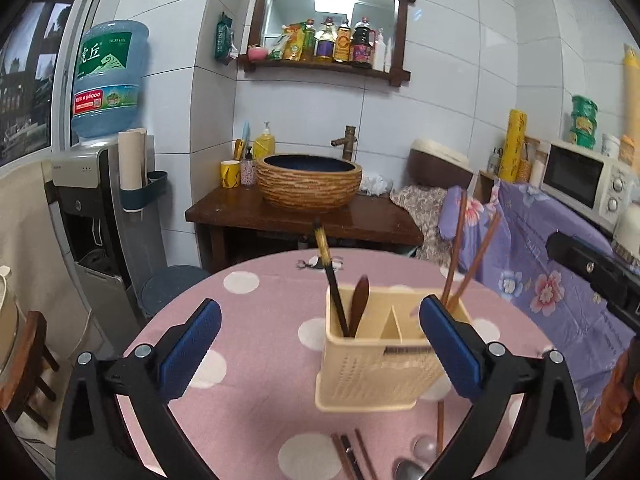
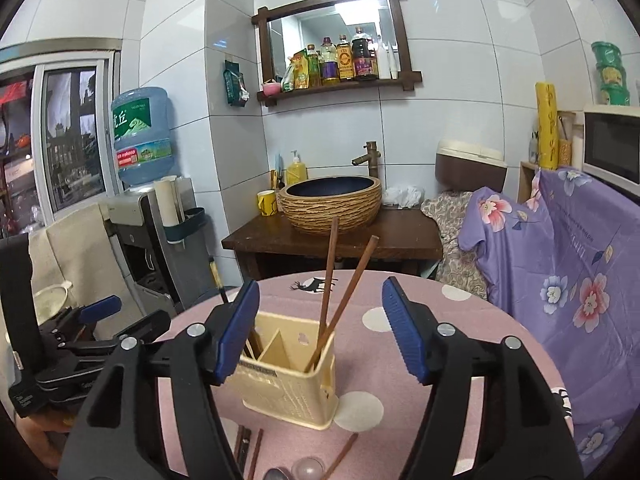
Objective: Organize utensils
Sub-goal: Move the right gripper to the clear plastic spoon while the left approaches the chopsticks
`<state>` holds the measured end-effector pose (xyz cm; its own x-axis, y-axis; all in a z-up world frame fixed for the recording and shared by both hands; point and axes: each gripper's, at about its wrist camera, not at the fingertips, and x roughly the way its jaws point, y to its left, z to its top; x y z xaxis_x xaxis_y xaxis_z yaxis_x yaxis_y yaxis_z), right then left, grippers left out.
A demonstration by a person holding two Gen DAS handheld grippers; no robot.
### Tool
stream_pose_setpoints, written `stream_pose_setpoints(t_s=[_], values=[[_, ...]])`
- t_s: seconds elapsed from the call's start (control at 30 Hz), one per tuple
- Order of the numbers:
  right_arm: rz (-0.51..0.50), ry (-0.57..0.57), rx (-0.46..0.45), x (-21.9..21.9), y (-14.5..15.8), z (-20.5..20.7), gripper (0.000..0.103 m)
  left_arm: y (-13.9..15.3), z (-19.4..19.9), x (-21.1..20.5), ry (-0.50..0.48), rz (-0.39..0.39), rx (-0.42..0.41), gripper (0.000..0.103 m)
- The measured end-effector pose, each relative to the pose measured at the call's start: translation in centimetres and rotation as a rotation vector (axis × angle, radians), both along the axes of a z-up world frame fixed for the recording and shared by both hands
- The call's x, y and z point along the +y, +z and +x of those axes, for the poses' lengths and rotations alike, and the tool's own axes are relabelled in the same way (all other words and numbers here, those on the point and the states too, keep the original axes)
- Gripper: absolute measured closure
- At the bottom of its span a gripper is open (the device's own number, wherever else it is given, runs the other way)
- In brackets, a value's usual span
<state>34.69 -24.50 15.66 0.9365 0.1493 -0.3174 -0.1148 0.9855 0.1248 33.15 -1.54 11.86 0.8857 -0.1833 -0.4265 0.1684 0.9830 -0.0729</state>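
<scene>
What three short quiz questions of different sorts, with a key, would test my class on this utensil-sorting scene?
1. True or false: both the left tongs and the right tongs are open and hold nothing.
2. Multiple choice: the two brown chopsticks standing in the cream holder are in A) its left compartment, B) its right compartment, C) its middle compartment.
3. Fill in: the utensils not yet sorted, chopsticks and metal spoons, lie on the pink ____.

Key: 1 true; 2 B; 3 tablecloth.
</scene>
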Motion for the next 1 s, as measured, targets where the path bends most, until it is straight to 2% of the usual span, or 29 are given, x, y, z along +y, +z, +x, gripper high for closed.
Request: stream_pose_setpoints(t_s=[0.07, 0.17, 0.27, 0.43, 0.6, 0.8, 1.0], values=[[-0.014, -0.002, 0.0, 0.2, -1.0, -1.2, 0.028, -1.2, -0.9, 0.1, -0.017, 0.029, 0.024, 0.005], [-0.012, -0.008, 0.03, 0.3, -2.9, -2.4, 0.025, -3.2, -2.0, 0.5, -0.047, 0.014, 0.052, 0.005], [-0.011, -0.009, 0.082, 0.4, -5.5, -3.4, 0.021, -5.6, -2.6, 0.9, -0.096, -0.006, 0.125, 0.005], [-0.025, -0.023, 0.182, 0.7, -10.2, -4.5, 0.021, -9.0, -3.5, 1.9, -0.024, -0.013, 0.174, 0.005], [-0.039, -0.023, 0.269, 0.9, -14.0, -5.1, 0.021, -11.0, -4.7, 2.8, 0.024, -0.045, 0.219, 0.005], [-0.075, 0.035, 0.354, 2.4, -16.7, -4.7, 0.04, -12.8, -5.3, 2.5, 0.029, -0.002, 0.264, 0.005], [-0.142, 0.094, 0.42, 3.9, -18.6, -3.0, 0.052, -13.7, -5.7, 2.5, 0.018, 0.019, 0.289, 0.019]])
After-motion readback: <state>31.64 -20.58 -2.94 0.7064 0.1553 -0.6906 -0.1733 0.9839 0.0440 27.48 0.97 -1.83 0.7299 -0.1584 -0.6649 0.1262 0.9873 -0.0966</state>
